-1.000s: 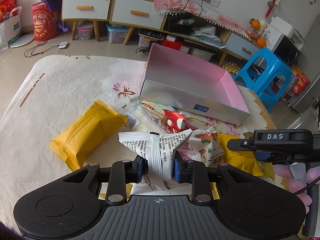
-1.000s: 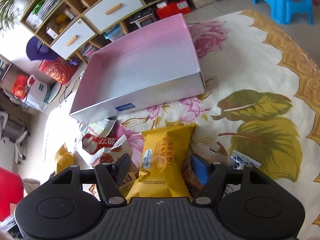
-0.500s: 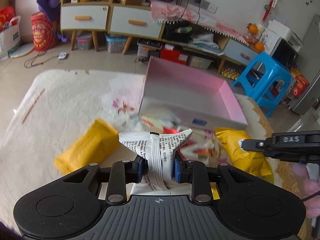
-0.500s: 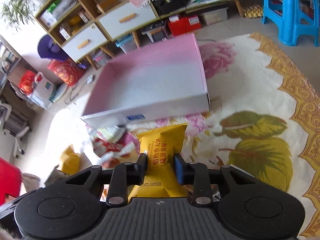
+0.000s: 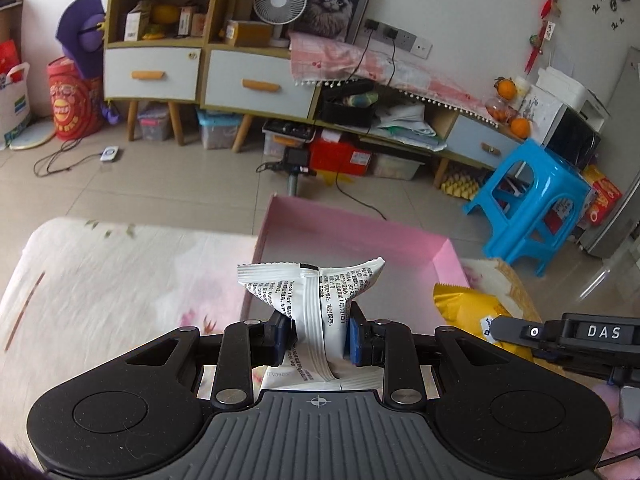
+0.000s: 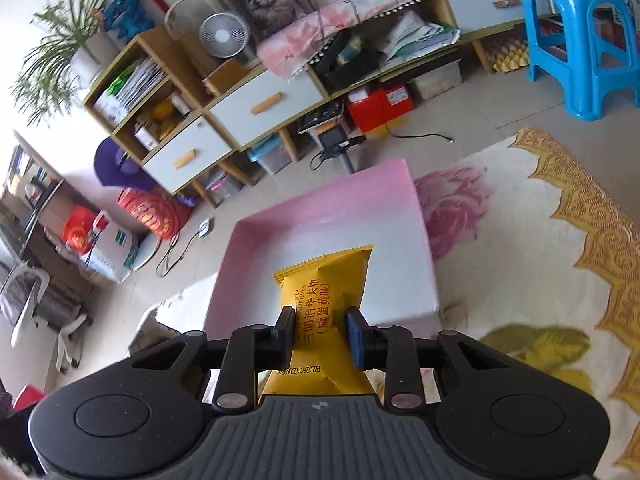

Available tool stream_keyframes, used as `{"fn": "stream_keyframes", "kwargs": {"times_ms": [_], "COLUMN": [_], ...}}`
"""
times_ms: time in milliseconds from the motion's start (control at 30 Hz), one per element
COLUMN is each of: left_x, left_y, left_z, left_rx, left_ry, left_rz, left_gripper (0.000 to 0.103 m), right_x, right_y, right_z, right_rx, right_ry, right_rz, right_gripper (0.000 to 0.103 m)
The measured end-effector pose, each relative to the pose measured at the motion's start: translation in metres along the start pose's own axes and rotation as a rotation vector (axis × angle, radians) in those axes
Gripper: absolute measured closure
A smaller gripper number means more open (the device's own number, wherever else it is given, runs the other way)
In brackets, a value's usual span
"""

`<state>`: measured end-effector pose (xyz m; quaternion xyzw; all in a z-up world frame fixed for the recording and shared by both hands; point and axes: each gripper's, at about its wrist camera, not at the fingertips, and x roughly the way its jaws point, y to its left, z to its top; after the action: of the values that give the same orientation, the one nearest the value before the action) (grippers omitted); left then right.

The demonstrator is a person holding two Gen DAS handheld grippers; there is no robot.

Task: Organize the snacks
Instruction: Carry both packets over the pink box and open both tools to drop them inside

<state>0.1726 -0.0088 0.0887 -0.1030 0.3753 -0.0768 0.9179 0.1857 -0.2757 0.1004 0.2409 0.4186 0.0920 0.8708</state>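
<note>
Yellow packet (image 6: 326, 280) lengthwise toward pink box (image 6: 360, 216)

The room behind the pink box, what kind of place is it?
Most likely a lived-in home living room: a wooden cabinet with white drawers, a small white desk fan, a framed cat picture and a blue plastic stool stand around a tiled floor.
</note>
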Motion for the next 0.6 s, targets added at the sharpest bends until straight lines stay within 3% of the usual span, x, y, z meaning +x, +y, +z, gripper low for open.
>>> {"fn": "stream_keyframes", "kwargs": {"times_ms": [300, 600], "left_x": [0.06, 0.084], "left_y": [-0.009, 0.007], "left_z": [0.01, 0.007], "left_rx": [0.042, -0.026], "left_ry": [-0.023, -0.024], "left_rz": [0.03, 0.082], "left_gripper": [0.077, 0.073], "right_x": [0.028, 0.034], "right_y": [-0.015, -0.022], "right_z": [0.021, 0.024], "right_rx": [-0.005, -0.012], "right_ry": [-0.059, -0.046], "right_rz": [0.029, 0.029], "right_gripper": [0.092, 0.091]}}
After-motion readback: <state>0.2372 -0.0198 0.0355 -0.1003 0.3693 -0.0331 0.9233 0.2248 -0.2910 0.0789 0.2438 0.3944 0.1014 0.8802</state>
